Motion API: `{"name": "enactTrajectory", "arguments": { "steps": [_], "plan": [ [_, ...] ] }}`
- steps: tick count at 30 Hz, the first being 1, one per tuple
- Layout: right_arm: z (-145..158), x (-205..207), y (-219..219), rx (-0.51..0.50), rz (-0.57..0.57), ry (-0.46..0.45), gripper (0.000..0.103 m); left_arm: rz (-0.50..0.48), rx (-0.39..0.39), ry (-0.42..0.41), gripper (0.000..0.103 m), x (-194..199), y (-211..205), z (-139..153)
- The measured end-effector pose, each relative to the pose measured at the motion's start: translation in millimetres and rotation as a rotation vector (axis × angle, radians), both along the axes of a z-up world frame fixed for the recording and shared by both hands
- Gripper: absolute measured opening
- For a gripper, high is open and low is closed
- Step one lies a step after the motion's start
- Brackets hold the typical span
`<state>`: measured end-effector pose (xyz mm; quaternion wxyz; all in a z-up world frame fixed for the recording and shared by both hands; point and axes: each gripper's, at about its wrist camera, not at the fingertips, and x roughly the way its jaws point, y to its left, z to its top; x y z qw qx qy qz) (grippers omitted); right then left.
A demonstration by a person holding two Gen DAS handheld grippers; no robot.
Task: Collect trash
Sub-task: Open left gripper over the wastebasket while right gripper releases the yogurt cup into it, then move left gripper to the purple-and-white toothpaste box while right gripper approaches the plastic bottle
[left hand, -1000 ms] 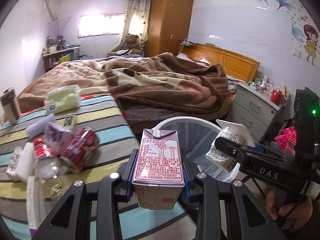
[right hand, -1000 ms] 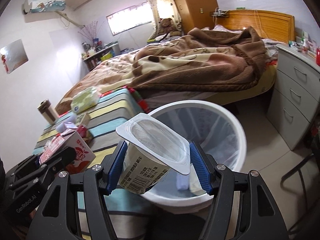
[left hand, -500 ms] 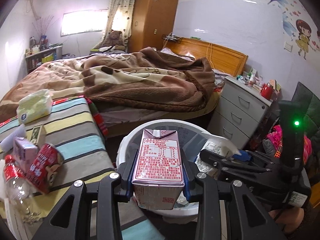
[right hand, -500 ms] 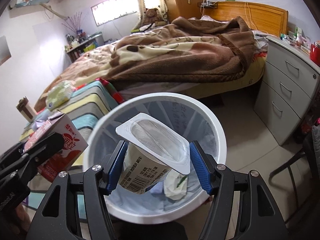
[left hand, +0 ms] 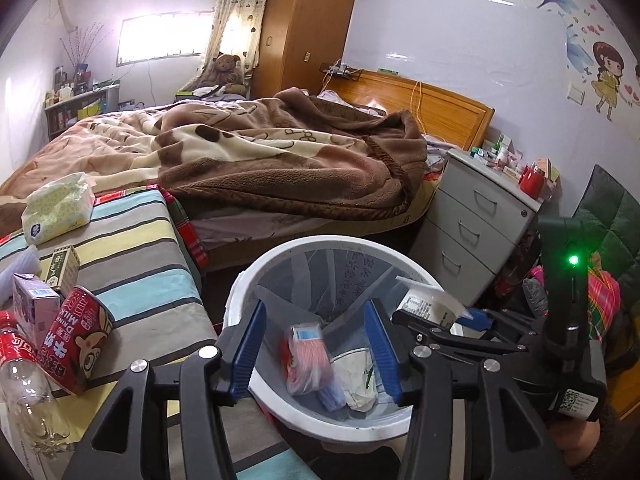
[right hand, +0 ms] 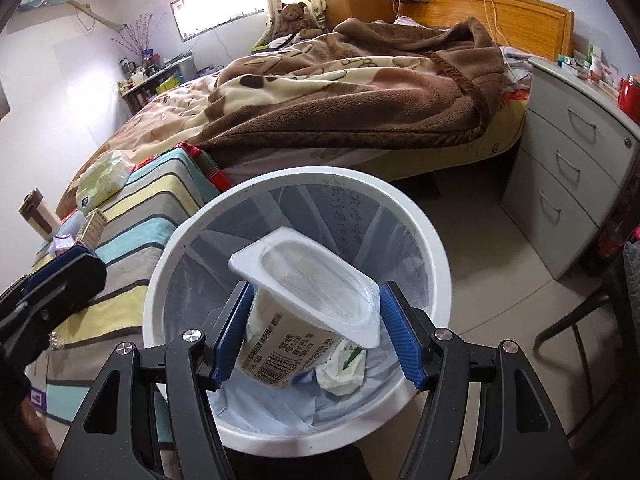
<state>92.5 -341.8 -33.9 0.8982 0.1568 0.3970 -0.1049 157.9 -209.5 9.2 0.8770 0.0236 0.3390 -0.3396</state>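
We hold the left tool (left hand: 316, 354) over the round white plastic waste bin (left hand: 256, 276), which is lined with a thin translucent bag. Its blue-padded jaws stand wide apart with nothing between them. Just below the gap, a pink-and-white drink carton (left hand: 306, 354) shows blurred inside the bin, tilted, above a crumpled white paper wad (left hand: 354, 376) at the bottom.

Our right tool (right hand: 316, 332) sits over the same bin from the other side, and its jaws grip a white plastic yogurt cup (right hand: 304, 300) by the sides. The cup is tilted, its open mouth toward the camera, a barcode label on its lower wall. It hangs inside the ring of the bin's rim, above the crumpled paper. In the left wrist view this tool (left hand: 424, 320) reaches in from the right, the cup just showing at its tip.

To the left of the bin stands the bench covered in a striped cloth of blue, yellow and grey (left hand: 136, 248). On it lie a red milk carton on its side (left hand: 76, 344), a small purple box (left hand: 34, 310), a clear plastic bottle with a red label (left hand: 28, 392), a small green-and-white box (left hand: 62, 266) and a pale green soft tissue pack (left hand: 58, 208). Behind is a bed with a rumpled brown blanket (left hand: 280, 160), and to the right a grey bedside drawer unit (left hand: 476, 232).
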Motion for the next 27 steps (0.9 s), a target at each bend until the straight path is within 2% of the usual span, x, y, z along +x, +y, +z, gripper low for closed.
{"name": "enactTrajectory", "arguments": {
  "steps": [2,12,27],
  "plan": [
    [1,0,1,-0.001,0.000,-0.005,0.074,0.012,-0.005,-0.002,0.056,0,5,1],
    [12,-2,14,0.006,0.011,-0.057,0.075,0.067,-0.020,-0.022,0.057,-8,35,12],
    [23,2,61,-0.011,0.124,-0.166,0.075,0.196,-0.002,-0.065,0.058,-20,101,21]
  ]
}}
